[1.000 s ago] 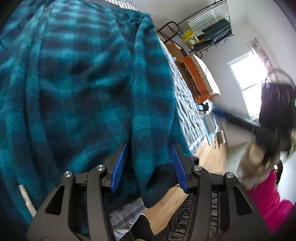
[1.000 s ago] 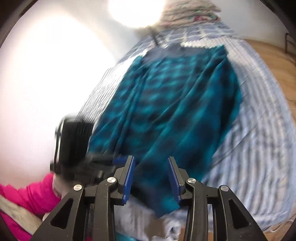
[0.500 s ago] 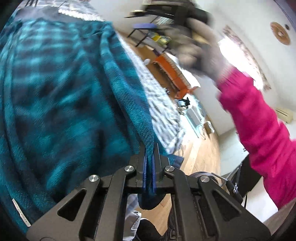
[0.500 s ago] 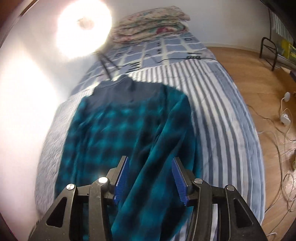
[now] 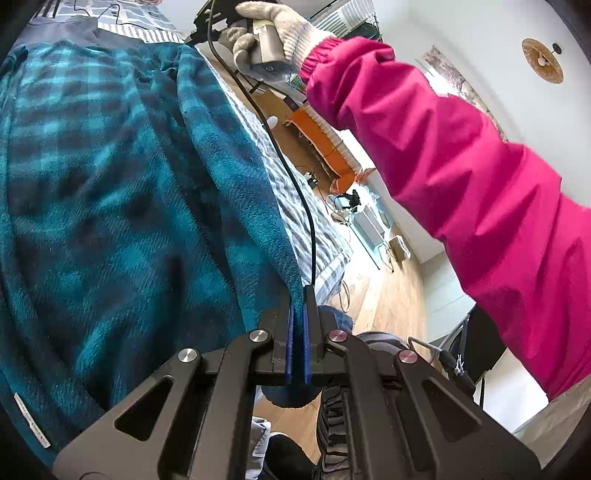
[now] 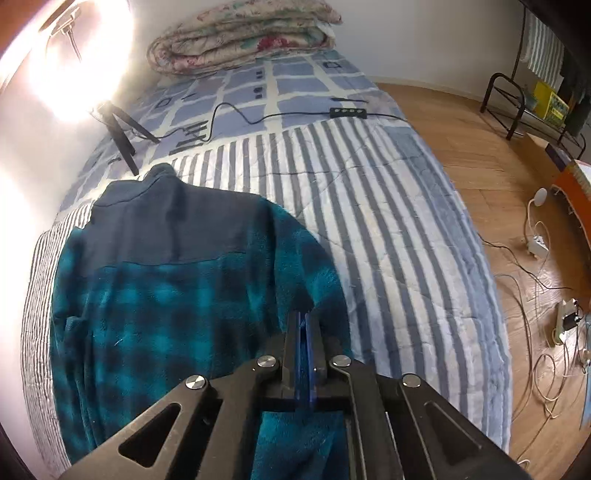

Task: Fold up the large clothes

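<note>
A teal and dark plaid fleece jacket [image 6: 155,306] with a navy yoke and collar lies spread on the striped bed cover [image 6: 388,236]. My left gripper [image 5: 298,306] is shut on the jacket's right edge [image 5: 258,221] near the hem. My right gripper [image 6: 303,325] is shut on the same side's edge, further up toward the sleeve. In the left wrist view the gloved hand [image 5: 273,33] in a pink sleeve holds the right gripper's handle above the jacket.
A folded floral quilt [image 6: 240,33] lies at the bed's head, with a tripod lamp [image 6: 118,129] and a power strip [image 6: 347,112] with its cable on the bed. Wooden floor with cables [image 6: 535,295] lies to the right, a metal rack [image 6: 524,96] beyond.
The left gripper closed on the jacket's edge first; the right gripper swung over the bed and has now closed on the same edge further up.
</note>
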A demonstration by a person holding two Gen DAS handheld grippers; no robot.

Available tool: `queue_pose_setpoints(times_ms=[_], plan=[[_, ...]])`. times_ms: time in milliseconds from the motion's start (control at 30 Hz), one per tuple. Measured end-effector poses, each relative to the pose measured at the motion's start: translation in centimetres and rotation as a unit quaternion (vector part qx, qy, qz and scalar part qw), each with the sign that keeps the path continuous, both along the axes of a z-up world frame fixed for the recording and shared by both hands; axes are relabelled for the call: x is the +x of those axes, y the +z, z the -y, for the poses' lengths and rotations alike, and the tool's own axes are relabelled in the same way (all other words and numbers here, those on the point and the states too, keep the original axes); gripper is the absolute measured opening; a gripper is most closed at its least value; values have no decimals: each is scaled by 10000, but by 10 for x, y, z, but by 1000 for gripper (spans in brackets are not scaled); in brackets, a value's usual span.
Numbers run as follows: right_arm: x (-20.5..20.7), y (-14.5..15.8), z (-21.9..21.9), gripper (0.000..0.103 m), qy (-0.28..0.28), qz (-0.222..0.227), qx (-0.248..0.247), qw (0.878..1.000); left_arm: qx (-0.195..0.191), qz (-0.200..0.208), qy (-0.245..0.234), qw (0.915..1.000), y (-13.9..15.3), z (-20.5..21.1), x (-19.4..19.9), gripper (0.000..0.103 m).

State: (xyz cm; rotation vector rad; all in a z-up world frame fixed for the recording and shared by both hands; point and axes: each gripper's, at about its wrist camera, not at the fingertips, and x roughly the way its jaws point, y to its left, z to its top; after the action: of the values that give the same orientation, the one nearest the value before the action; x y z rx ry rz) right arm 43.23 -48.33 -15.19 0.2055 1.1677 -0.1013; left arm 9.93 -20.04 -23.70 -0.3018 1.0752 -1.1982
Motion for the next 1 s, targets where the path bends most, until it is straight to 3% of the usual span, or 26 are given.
queue_pose_setpoints(times_ms=[133,333,367,400,433,467,500,533,633,733,1000], plan=[[1,7,-9,0,133,61,-197,9997,-21,48,-6,10000,4,-7,-7,1],[1,43,-31,0,389,460,-301,9977,-52,219,124,9997,10,-12,-7,0],[3,44,-36,7,457,457,-489,9967,-51,212,139,9997,9,-14,-8,0],[5,41,-38,21,478,390,-535,9967,-61,194,153,9997,8,-14,-7,0],[8,34,-38,53,462,249,-477,9975,-64,185,160,9997,7,-12,-4,0],[9,28,-37,63,410,176,-464,9979,-66,187,162,9997,7,-12,-4,0],[11,20,-37,60,402,85,-526,9978,-71,198,153,9997,9,-12,-6,0],[13,11,-39,49,413,-50,-684,9968,-66,217,137,9996,9,-11,-7,0],[18,-12,-41,1,385,-418,-1085,9925,-34,227,119,9997,9,-9,-9,0],[15,-10,-39,0,334,-307,-1095,9929,-34,209,114,9997,11,-9,-9,0],[28,45,-80,0,765,317,-1392,9868,-181,226,365,9989,16,-29,-10,0]])
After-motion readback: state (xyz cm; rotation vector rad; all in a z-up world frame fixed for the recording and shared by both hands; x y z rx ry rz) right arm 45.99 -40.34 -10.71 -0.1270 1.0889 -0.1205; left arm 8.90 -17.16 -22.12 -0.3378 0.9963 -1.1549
